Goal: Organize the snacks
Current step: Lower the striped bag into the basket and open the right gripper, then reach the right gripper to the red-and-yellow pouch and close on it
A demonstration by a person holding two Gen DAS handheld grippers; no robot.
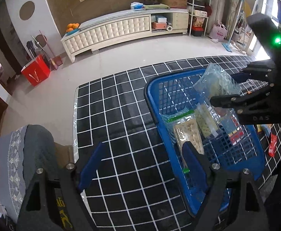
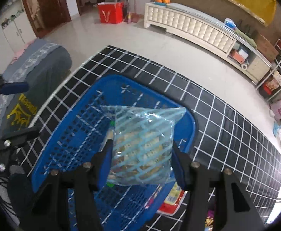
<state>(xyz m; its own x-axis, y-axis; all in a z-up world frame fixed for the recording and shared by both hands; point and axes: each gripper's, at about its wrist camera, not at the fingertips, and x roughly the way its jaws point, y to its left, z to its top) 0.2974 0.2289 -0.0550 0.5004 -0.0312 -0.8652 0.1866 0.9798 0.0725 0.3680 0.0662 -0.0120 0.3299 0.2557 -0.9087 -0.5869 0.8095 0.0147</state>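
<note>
A blue plastic basket (image 1: 155, 104) (image 2: 77, 127) stands on the black grid-patterned table (image 1: 121, 119). Inside it lie two cracker packs (image 1: 188, 134) and some small packets. My right gripper (image 2: 142, 159) (image 1: 227, 88) is shut on a clear bag of crackers with pale blue stripes (image 2: 144, 144) (image 1: 217, 79) and holds it above the basket. My left gripper (image 1: 142, 165) (image 2: 19, 109) is open with nothing between its blue pads. It hovers over the table at the basket's left rim.
A red-and-white packet (image 2: 171, 198) lies on the table beside the basket, and a red snack (image 1: 273, 144) lies to the basket's right. A grey cushioned seat (image 1: 25, 154) adjoins the table's left edge. A cream cabinet (image 1: 121, 30) and a red bag (image 1: 35, 73) stand beyond, on the floor.
</note>
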